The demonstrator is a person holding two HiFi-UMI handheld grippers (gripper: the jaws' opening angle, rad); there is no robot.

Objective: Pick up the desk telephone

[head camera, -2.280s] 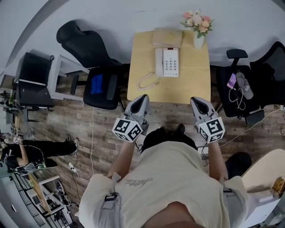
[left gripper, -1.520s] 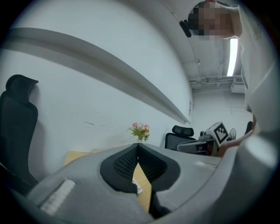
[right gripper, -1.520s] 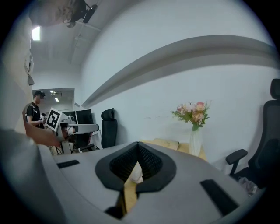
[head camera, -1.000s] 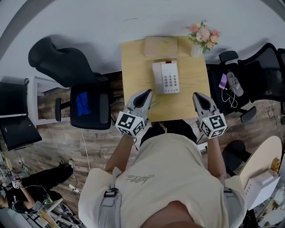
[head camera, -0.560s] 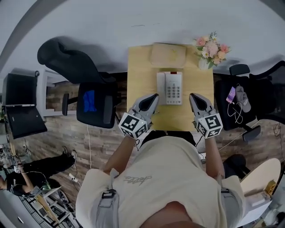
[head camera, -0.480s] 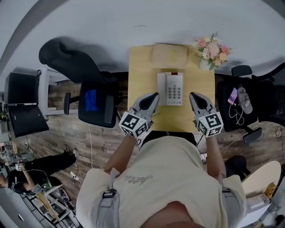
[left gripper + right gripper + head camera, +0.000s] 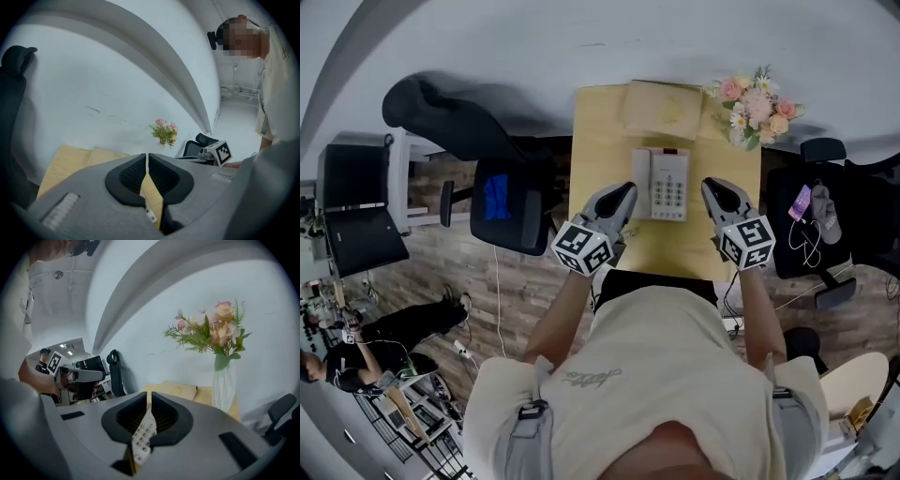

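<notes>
You have closed in on the desk (image 7: 600, 141). 2 seconds ago both claws hung short of its near edge; now they reach over it, with the desk telephone (image 7: 664, 183) lying flat between them. The left claw (image 7: 619, 195) sits just beside the telephone's handset side and the right claw (image 7: 717, 192) is near its keypad side. Neither touches it, as far as the head view shows.

Both claws have their jaws pressed together with nothing held. Through the slit of the right one you see only a sliver of the keypad beyond, and through the left one a strip of desk.

So the approach looks done but the grasp has not begun: the telephone is not lifted, and its handset appears to sit on the cradle. You will likely need to open at least 1 claw before it can take hold. Mind the flowers (image 7: 757, 101) at the far right corner, not far from your right claw.
</notes>
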